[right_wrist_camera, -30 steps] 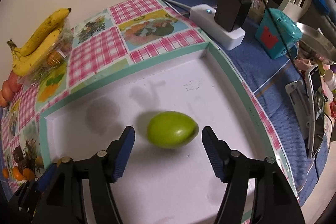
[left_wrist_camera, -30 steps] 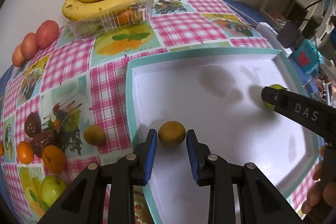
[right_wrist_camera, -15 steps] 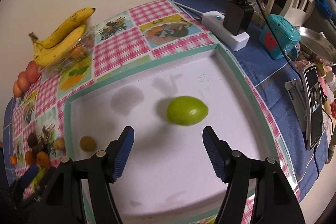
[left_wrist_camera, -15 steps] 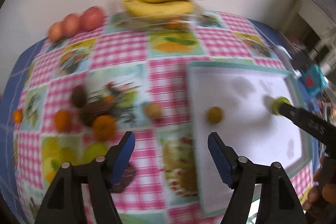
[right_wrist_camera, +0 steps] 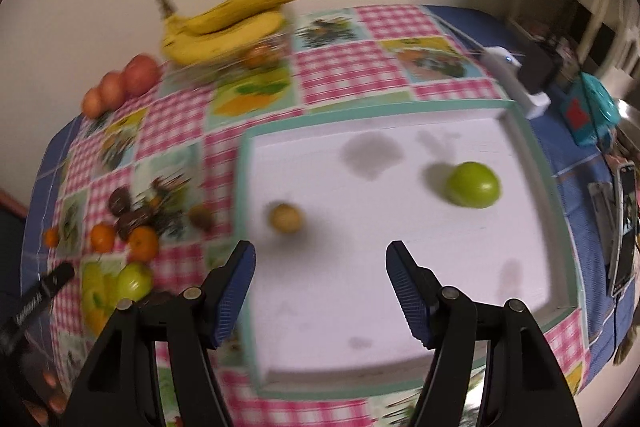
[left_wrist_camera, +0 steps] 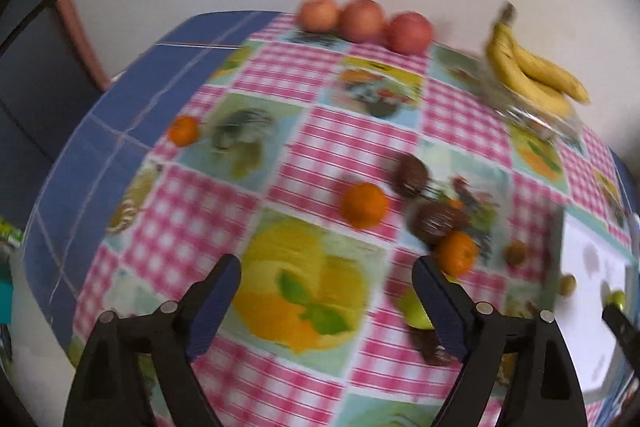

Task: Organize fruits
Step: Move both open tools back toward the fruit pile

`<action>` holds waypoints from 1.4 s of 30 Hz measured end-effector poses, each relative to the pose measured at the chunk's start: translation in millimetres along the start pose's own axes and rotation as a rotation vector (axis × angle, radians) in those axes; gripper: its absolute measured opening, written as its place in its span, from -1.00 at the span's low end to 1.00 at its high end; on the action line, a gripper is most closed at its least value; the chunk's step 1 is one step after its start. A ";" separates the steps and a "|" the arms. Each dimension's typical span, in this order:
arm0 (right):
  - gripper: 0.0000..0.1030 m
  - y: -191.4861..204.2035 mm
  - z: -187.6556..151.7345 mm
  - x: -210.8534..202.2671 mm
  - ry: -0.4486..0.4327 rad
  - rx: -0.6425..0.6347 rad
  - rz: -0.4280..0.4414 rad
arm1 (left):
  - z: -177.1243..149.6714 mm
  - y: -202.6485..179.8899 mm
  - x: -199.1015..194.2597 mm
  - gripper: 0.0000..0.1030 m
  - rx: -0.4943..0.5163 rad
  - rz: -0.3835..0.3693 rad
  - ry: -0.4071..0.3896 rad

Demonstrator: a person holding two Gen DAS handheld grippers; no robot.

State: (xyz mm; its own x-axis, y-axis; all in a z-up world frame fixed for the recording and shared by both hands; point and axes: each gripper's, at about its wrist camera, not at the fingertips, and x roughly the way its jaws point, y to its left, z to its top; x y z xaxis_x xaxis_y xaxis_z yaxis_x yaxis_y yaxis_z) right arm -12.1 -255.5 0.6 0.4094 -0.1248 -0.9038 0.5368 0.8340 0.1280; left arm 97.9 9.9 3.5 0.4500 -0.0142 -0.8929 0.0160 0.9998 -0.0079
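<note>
Your left black two-finger gripper has its blue-padded fingers spread wide, nothing between them. Your right black gripper is likewise spread wide, its fingers empty.

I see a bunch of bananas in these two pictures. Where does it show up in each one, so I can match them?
Left wrist view: the banana bunch is at the upper right, by the wall, on a clear plastic container.
Right wrist view: the banana bunch is at the upper left of centre, by the wall.
Shared landmark: the row of three apples, to the left of the bananas in both views.
</note>
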 end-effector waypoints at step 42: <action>0.86 57.9 -20.4 21.4 0.006 -0.107 0.121 | 14.4 26.9 16.3 1.00 -0.052 -0.104 -0.022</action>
State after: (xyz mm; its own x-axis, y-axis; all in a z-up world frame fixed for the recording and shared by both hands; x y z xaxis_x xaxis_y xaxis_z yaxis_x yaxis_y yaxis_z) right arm 12.6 -199.0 -19.6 0.4621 -0.0171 -0.8867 0.4020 0.8953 0.1922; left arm 118.5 36.5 -4.7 0.4679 -0.1179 -0.8759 0.0175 0.9921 -0.1243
